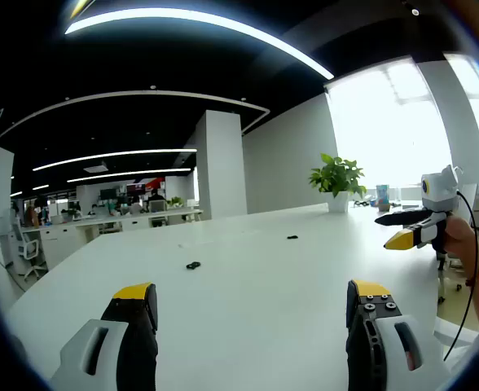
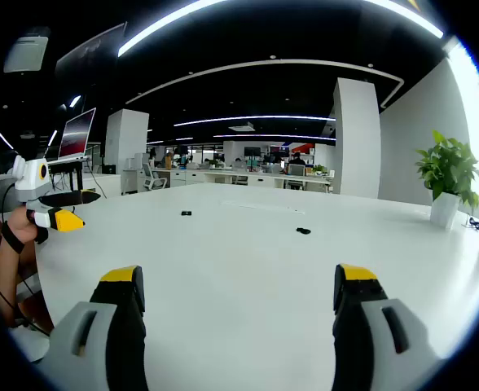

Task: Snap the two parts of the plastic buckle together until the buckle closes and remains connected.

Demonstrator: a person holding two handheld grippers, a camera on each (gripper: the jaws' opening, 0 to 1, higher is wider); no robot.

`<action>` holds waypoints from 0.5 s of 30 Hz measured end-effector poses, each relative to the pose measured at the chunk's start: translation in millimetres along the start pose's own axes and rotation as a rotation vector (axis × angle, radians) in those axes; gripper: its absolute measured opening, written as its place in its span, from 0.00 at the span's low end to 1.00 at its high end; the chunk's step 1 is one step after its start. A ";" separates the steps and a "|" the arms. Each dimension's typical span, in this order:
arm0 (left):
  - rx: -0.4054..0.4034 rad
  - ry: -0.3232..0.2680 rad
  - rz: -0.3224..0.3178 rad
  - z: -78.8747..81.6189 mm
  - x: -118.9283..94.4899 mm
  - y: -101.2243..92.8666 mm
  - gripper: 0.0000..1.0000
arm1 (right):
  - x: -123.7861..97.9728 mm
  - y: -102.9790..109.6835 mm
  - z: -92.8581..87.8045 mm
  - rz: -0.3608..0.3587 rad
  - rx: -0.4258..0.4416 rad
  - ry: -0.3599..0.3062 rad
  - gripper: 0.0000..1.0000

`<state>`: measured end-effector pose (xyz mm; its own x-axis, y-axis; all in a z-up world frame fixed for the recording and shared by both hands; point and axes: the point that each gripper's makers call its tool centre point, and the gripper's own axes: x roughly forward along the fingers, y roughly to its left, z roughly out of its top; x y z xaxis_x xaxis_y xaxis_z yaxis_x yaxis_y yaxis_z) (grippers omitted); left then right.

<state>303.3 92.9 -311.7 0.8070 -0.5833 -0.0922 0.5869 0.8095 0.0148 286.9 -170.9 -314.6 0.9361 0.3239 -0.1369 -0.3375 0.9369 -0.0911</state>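
Desk: What do I see from your left gripper right now?

Operator: I see its two yellow-tipped jaws spread wide over a long white table, pinching nothing. Using the potted plant at the table's far edge as my marker: one buckle part lies on the table near the plant, on the side toward my camera; the other buckle part sits well apart from the first, further from the plant and closer to my jaws. Neither touches a gripper.

Desk: And the right gripper?

Operator: In the left gripper view it hangs at the table's edge below and beside the plant, held in a hand; from that angle I cannot tell how its jaws stand. In its own view the right gripper shows jaws wide apart, holding nothing. There one buckle part lies on the table between my jaws and the plant, the other much further from the plant. The left gripper hovers at the opposite table edge.
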 end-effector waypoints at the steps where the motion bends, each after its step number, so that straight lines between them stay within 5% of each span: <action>1: 0.000 -0.002 -0.002 0.5 -0.1 -0.7 0.98 | -0.1 -0.2 0.0 0.000 0.000 -0.001 0.97; 15: -0.006 -0.003 -0.008 -0.7 0.4 -3.2 0.98 | -0.6 2.0 -1.8 0.006 0.001 0.002 0.96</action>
<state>301.7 90.2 -312.4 0.8025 -0.5899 -0.0891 0.5928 0.8053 0.0077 285.5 -169.4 -316.4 0.9338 0.3294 -0.1397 -0.3432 0.9350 -0.0893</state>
